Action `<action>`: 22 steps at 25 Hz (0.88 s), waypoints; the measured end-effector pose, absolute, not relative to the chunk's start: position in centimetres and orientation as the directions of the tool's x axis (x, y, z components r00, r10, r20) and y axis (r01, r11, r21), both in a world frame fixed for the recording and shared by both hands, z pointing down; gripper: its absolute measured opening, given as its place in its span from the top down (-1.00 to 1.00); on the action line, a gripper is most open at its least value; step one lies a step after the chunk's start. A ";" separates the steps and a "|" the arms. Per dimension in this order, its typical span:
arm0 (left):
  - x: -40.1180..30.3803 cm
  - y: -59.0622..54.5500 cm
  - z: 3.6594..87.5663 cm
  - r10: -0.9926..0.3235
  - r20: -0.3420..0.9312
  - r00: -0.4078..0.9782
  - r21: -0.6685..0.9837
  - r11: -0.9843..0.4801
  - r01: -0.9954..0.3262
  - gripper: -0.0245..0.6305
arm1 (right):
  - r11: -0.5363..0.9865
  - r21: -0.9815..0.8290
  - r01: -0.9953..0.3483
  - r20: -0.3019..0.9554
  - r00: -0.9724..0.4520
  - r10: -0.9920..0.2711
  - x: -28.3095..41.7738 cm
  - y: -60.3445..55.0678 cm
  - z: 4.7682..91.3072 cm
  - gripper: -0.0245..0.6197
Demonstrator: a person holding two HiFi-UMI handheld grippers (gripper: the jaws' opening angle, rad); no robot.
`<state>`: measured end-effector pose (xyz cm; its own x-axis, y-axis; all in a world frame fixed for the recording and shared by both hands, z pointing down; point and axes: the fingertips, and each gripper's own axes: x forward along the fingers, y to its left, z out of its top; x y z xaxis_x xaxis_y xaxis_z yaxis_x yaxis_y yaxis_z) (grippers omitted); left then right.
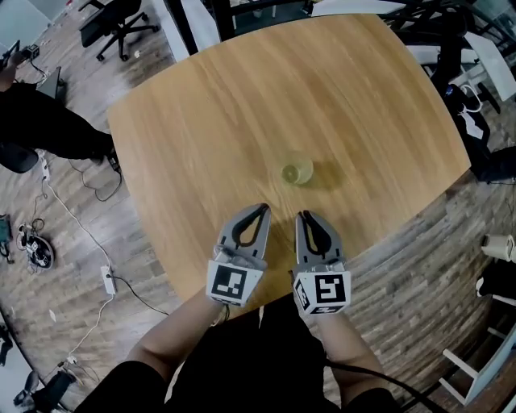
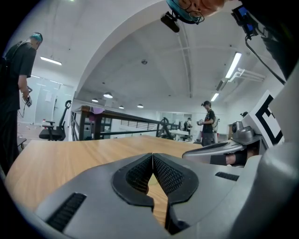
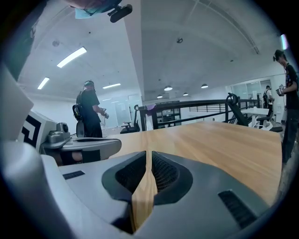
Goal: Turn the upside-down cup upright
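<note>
Head view: a light wooden table with rounded corners (image 1: pixel 201 121) stands on a plank floor. A small translucent yellow-green cup (image 1: pixel 297 170) sits on it right of centre; from above I cannot tell which way up it is. The grey left gripper (image 1: pixel 261 208) and grey right gripper (image 1: pixel 304 216) are side by side over the near table edge. Both point toward the cup, near it but not touching, and each carries a black-and-white marker cube. A black office chair (image 1: pixel 121 24) and a white power strip (image 1: pixel 107 280) are on the floor at the left. Left gripper view: the ribbed black pads are pressed together at the tips with nothing pinched between them; the tabletop stretches ahead, and the right gripper shows at the right edge. A person in dark clothes (image 2: pixel 14 93) stands at the far left. Right gripper view: the pads are closed to a hairline slit, with only table wood showing through and nothing held. The left gripper shows at the left.
</note>
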<state>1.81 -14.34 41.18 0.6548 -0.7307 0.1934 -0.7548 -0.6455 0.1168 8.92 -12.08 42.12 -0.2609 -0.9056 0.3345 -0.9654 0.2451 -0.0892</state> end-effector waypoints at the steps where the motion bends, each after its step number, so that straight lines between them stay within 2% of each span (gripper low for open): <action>1: 2.1 -15.3 42.3 -0.732 0.203 0.651 0.119 -0.642 -0.758 0.90 | 0.251 -0.096 -0.963 0.352 -0.268 -0.897 9.3 -13.0 43.5 0.87; 3: 2.3 -16.8 44.1 -0.721 0.221 0.657 0.120 -0.648 -0.752 0.90 | 0.266 -0.104 -0.958 0.380 -0.285 -0.880 9.4 -14.4 45.5 0.86; 4: 2.4 -17.4 44.8 -0.710 0.228 0.666 0.125 -0.657 -0.744 0.84 | 0.276 -0.108 -0.955 0.392 -0.296 -0.871 9.3 -15.1 46.3 0.73; 6: 2.6 -18.6 45.8 -0.690 0.230 0.687 0.139 -0.675 -0.725 0.67 | 0.296 -0.116 -0.948 0.415 -0.317 -0.853 9.1 -16.6 47.8 0.33; 7: 2.8 -19.1 46.3 -0.681 0.227 0.696 0.148 -0.682 -0.716 0.60 | 0.303 -0.115 -0.946 0.427 -0.323 -0.845 9.1 -17.2 48.5 0.28; 11: 3.3 -20.3 47.7 -0.662 0.234 0.713 0.171 -0.693 -0.700 0.38 | 0.328 -0.089 -0.941 0.448 -0.331 -0.830 9.7 -19.4 50.2 0.15; 14: 3.0 -20.8 48.3 -0.667 0.235 0.707 0.202 -0.678 -0.707 0.31 | 0.361 -0.093 -0.928 0.414 -0.366 -0.833 9.7 -20.9 49.8 0.05; 20: 1.9 -20.8 48.5 -0.658 0.208 0.724 0.237 -0.684 -0.690 0.29 | 0.417 -0.098 -0.904 0.397 -0.420 -0.816 9.1 -22.6 49.7 -0.21; 22: 1.7 -20.9 48.2 -0.657 0.195 0.729 0.238 -0.689 -0.685 0.29 | 0.423 -0.086 -0.902 0.393 -0.421 -0.817 9.0 -23.2 49.7 -0.22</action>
